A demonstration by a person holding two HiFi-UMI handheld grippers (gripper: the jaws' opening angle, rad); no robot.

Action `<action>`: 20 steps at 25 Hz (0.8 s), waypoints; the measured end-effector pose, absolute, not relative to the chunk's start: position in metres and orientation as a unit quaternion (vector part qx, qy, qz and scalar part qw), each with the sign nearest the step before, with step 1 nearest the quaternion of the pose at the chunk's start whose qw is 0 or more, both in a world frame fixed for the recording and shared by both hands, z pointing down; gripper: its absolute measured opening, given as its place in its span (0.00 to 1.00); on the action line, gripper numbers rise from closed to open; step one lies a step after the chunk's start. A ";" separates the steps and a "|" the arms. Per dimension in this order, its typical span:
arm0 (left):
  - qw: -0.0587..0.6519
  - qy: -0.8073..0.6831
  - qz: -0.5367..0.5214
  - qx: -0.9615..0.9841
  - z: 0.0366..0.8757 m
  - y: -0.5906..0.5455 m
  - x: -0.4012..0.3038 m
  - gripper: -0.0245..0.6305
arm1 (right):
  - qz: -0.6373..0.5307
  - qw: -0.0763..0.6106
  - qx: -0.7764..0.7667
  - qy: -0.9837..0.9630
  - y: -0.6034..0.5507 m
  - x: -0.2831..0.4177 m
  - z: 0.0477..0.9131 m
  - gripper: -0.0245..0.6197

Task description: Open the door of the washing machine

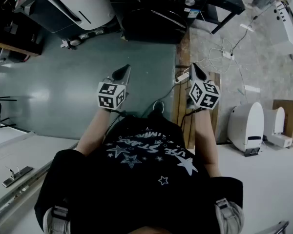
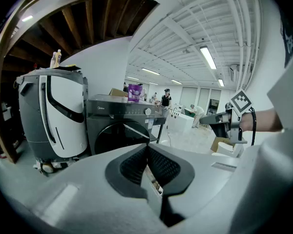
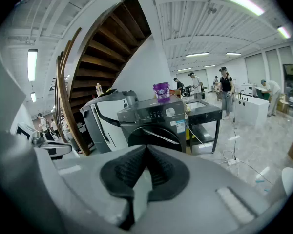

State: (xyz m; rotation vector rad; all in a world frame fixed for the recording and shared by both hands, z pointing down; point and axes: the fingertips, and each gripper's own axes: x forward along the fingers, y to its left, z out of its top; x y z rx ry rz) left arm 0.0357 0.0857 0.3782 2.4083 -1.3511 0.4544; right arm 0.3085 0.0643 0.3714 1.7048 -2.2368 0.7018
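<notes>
Jaws of the left gripper (image 2: 147,149) stand together, the ribbed pads meeting at the tips with nothing between them. Jaws of the right gripper (image 3: 146,150) are likewise fully closed and hold nothing. In the head view both grippers are held side by side in front of the person's body, apart from each other, each tilted somewhat downward and aimed at the same target. Each carries its marker cube behind the jaws.

Ahead of both grippers, and well apart from them, stands the washing machine (image 3: 158,123), a dark front-loading unit. Its round door (image 3: 154,136) is closed against the front panel. No gripper touches the door or the machine. The control panel runs across the top of the front, with a dial towards its right end.

A purple container (image 3: 161,90) stands on top of the machine. A white-and-grey appliance (image 3: 105,121) stands just beside the machine on its left as seen from the grippers. A black table (image 3: 202,113) stands just beside it on the other side. A wooden staircase (image 3: 97,52) rises behind the appliance. White cables (image 1: 224,57) lie on the floor to the right.
</notes>
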 end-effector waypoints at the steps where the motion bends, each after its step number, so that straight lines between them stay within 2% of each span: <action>1: 0.171 -0.476 0.158 0.848 0.378 0.087 0.035 0.05 | 0.238 0.122 0.585 -0.766 0.067 0.309 0.371 0.05; 9: 0.171 -0.471 0.154 0.852 0.378 0.092 0.026 0.05 | 0.236 0.122 0.597 -0.757 0.085 0.307 0.373 0.05; 20: 0.178 -0.480 0.175 0.841 0.395 0.074 0.051 0.05 | 0.240 0.114 0.571 -0.777 0.063 0.329 0.385 0.05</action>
